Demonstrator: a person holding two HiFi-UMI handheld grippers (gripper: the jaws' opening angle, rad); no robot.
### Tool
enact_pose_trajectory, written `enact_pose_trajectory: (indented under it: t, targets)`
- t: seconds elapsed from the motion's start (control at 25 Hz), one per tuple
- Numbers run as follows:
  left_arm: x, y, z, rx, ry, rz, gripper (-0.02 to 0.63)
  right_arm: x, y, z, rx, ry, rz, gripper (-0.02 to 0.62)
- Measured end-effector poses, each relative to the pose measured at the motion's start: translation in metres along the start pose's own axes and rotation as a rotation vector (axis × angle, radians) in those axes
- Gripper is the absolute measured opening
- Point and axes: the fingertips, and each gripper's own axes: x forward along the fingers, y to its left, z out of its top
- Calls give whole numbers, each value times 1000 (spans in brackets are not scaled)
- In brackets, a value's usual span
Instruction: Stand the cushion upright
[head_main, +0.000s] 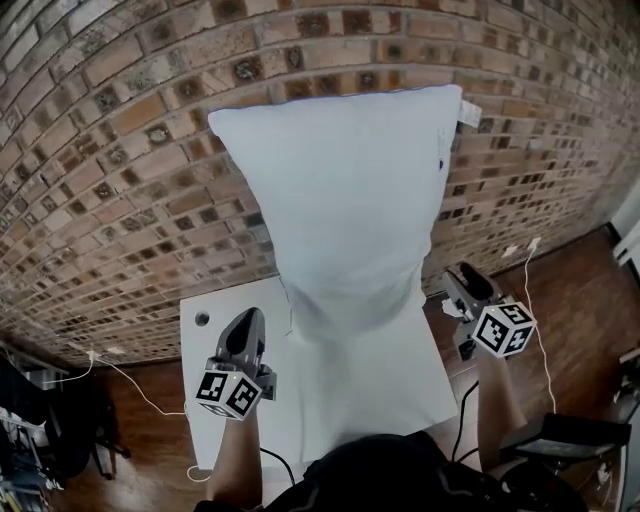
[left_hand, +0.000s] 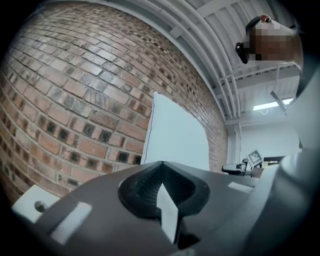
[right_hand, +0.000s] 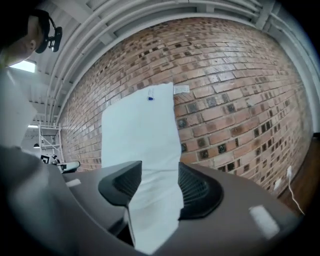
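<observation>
The cushion (head_main: 340, 200) stands upright on the white counter (head_main: 400, 390), against the brick wall (head_main: 120, 150). The left gripper (head_main: 247, 318) sits near its base, fingers (left_hand: 145, 187) pressed together and empty. The right gripper (head_main: 462, 272) sits near the other side, fingers (right_hand: 122, 182) partly apart, gripping nothing.

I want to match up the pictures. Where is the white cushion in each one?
Head view: the cushion stands in the middle, upright against the brick wall.
Left gripper view: the cushion is just right of the middle, in front of the brick wall.
Right gripper view: the cushion is just left of the middle.
Shared landmark: the brick wall behind it, in all three.
</observation>
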Motion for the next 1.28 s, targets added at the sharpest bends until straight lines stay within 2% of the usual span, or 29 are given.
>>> enact_pose_trajectory:
  t: [0.12,0.32,0.48,0.56,0.72,0.84,1.12,1.28]
  targets:
    - [-21,-16,0,13,19,-40,5,-17,32,5,-8,-23,38,159]
    - [-48,-30,-7,29,45,-93,5,-43,78,4,-12,-17,60,56]
    - [-67,-44,-14,65,64,-137,5,-61,105,-8,-20,-6,61,20]
    - [-76,-51,-18,45,66,-143,5,-71,117,-13,-29,2,77,8]
    - [-97,-56,-10,4,54,-99,5,-90,138,-19,-12,10,133,8]
    - [-108,-67,-3,0,52,-103,5,-100,147,-16,-34,7,166,6]
    - [-143,-133,-2,29,47,-131,5,-143,158,-22,-59,18,253,6]
    - [-158,-177,-7,57,74,-83,5,-178,153,-19,-74,18,298,6]
